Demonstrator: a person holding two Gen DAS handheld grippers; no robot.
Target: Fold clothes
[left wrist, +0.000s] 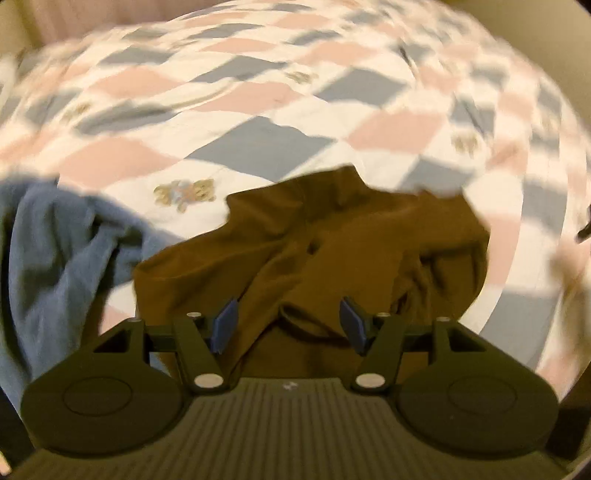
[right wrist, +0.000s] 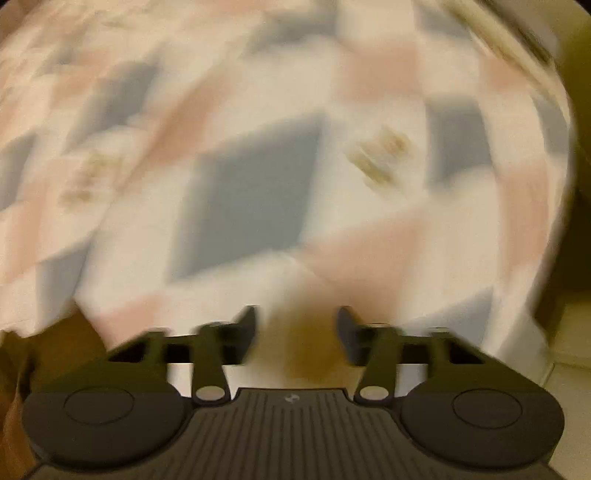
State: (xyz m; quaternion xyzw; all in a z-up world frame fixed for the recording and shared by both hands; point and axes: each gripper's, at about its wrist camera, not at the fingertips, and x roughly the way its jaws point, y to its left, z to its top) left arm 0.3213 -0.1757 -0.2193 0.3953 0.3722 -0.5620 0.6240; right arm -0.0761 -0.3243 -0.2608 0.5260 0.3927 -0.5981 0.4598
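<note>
A crumpled brown garment (left wrist: 314,251) lies on the checkered bedspread (left wrist: 258,92), directly ahead of my left gripper (left wrist: 288,325). That gripper is open, its blue-padded fingers (left wrist: 225,321) spread over the garment's near folds, with nothing pinched. A blue garment (left wrist: 55,258) is bunched at the left. The right wrist view is heavily blurred: my right gripper (right wrist: 295,332) is open above the bedspread (right wrist: 251,192), with a brownish smear of cloth (right wrist: 310,332) between and below its fingers. A brown cloth edge (right wrist: 44,350) shows at the lower left there.
The pink, grey and white quilt with small bear prints (left wrist: 184,192) covers the whole bed. Its right edge (right wrist: 546,221) drops off toward a pale floor (right wrist: 569,350). A wall or headboard (left wrist: 74,14) stands behind the bed.
</note>
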